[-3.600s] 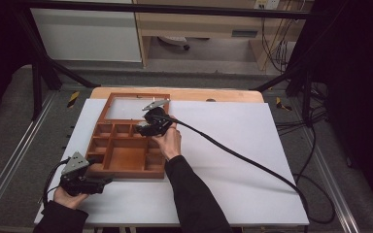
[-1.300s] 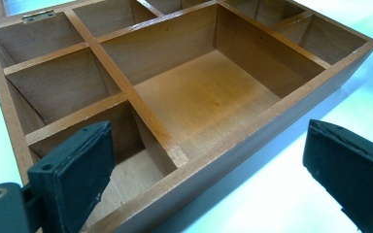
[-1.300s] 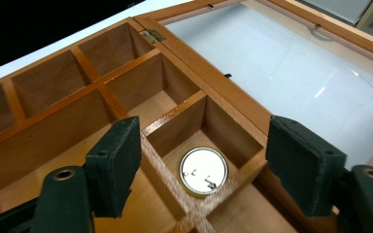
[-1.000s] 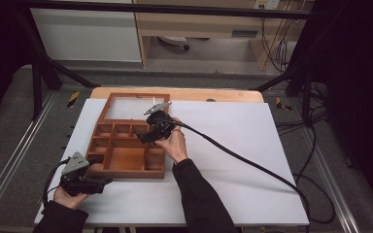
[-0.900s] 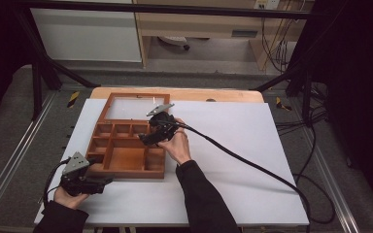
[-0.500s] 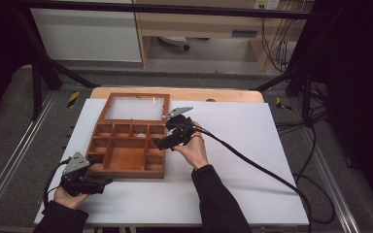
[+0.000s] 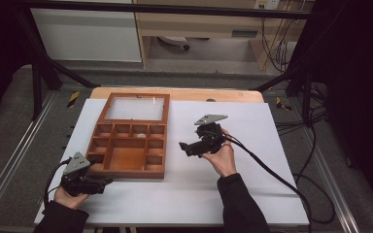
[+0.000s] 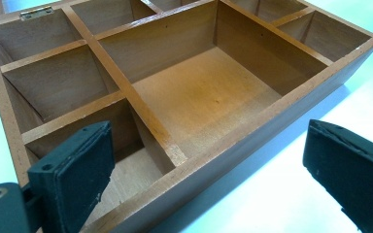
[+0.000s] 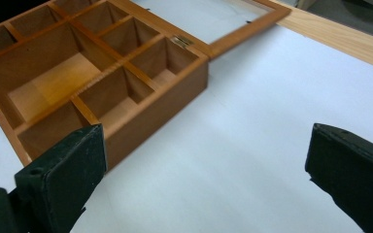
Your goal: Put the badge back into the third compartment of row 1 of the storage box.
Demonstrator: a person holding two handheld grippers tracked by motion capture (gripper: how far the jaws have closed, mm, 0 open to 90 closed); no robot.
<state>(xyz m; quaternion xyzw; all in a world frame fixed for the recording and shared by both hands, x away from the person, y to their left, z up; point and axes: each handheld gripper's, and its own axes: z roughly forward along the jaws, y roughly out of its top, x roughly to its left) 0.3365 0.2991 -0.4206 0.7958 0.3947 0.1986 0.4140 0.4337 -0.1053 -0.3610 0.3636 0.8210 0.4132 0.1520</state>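
A wooden compartment box lies on the white table with its glass lid folded flat behind it. All its compartments look empty in the left gripper view and the right gripper view. My left gripper rests at the box's near left corner, open, its jaws straddling the front wall. My right gripper hovers right of the box, apart from it, open with nothing between its jaws.
The white sheet covers most of the table; a bare wooden strip runs along the far edge. A black cable trails from the right gripper toward the right front. Metal rails flank the table.
The right gripper has left the box's top edge and moved right, off the box. The lid, raised a second ago, now lies flat. The left gripper has not moved.
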